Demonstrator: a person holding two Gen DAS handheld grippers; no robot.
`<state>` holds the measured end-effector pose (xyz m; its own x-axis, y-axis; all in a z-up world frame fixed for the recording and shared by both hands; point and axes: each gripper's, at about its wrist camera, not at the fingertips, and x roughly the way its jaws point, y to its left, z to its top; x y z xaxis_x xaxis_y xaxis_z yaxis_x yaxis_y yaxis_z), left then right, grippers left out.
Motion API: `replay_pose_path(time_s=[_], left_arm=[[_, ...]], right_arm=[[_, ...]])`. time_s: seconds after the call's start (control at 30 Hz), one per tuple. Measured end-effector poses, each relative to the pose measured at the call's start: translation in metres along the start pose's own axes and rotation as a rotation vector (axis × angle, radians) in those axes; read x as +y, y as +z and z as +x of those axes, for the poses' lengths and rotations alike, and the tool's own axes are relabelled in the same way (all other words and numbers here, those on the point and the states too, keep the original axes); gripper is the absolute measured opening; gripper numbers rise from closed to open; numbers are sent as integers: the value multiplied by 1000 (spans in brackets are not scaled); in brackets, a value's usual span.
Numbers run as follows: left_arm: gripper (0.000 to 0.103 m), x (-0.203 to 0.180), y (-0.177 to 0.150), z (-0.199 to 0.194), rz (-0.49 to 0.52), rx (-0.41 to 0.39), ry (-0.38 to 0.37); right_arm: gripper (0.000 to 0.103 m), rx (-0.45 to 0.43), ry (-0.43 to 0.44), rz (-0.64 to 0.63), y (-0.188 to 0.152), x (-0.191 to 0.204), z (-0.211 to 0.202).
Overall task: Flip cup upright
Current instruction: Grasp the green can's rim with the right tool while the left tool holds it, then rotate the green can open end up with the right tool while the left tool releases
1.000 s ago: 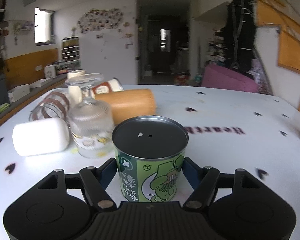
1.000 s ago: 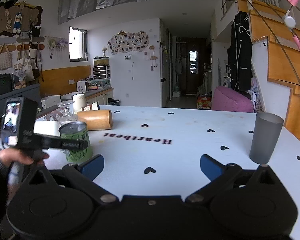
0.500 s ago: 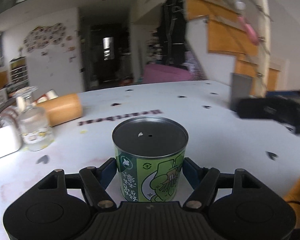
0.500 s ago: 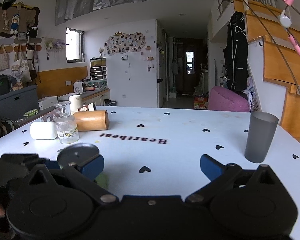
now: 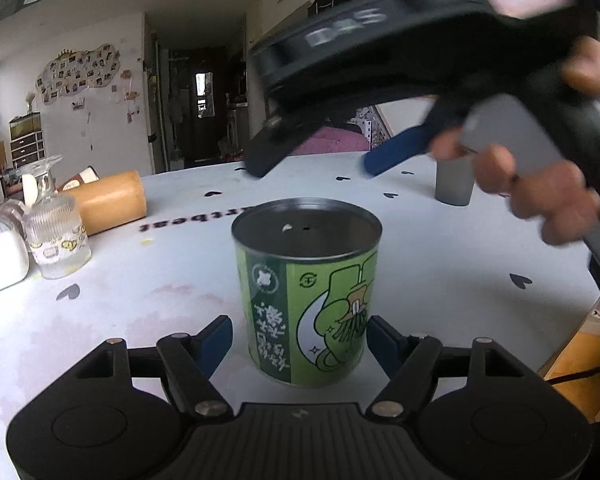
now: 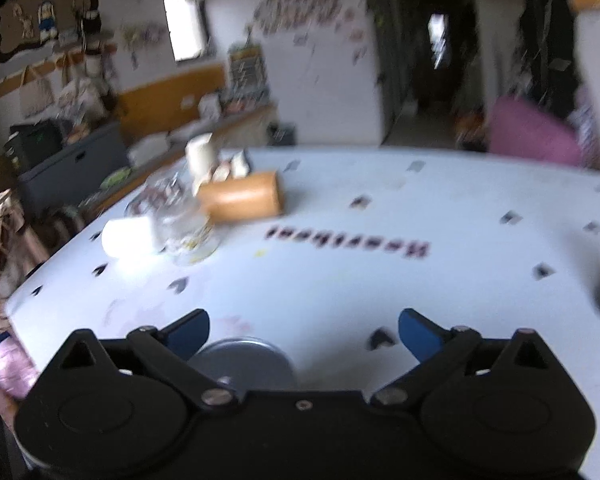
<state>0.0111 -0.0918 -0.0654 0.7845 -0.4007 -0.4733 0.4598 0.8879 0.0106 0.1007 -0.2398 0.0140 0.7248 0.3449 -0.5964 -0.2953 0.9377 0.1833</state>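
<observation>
The green printed tin cup (image 5: 306,304) stands on the white heart-dotted worktop (image 5: 440,264) — cylindrical, long axis vertical, its flat metal base facing up. The left tongs (image 5: 300,340) flank it, blue pads set wide, not touching. Above the cup, the right tongs (image 5: 312,166) hang wide and empty.
</observation>
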Motion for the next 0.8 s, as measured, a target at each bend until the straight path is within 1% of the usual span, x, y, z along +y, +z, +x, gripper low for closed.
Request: replay_pose_path(time_s=[0.03,0.2,0.23,0.3,0.4,0.5,0.6,0.67,0.8], left_arm=[[75,0,-1,-1,-1,-3,2],[75,2,-5,-6,13,-9,1],[77,3,-6,-7,14,-9,-2],[80,5,-7,-10,13,-11,-4],[83,10,-9,-11,1,-7,-17],[83,16,-9,-8,-29,8,-47],[83,13,-8,-5,-23,13,-29],[83,13,-8,-2,-31,17,-15],[83,16,-7,4,-49,33,3]], right_arm=[[88,38,17,4,5,2,7],[76,159,93,3,15,12,31],[69,181,95,-4,15,14,36],[60,222,93,-22,14,18,42],[52,270,133,-36,11,19,42],[52,243,159,-64,8,20,27],[52,213,173,-72,4,17,9],[52,194,164,-81,1,15,-3],[53,148,121,-90,-12,7,-21]])
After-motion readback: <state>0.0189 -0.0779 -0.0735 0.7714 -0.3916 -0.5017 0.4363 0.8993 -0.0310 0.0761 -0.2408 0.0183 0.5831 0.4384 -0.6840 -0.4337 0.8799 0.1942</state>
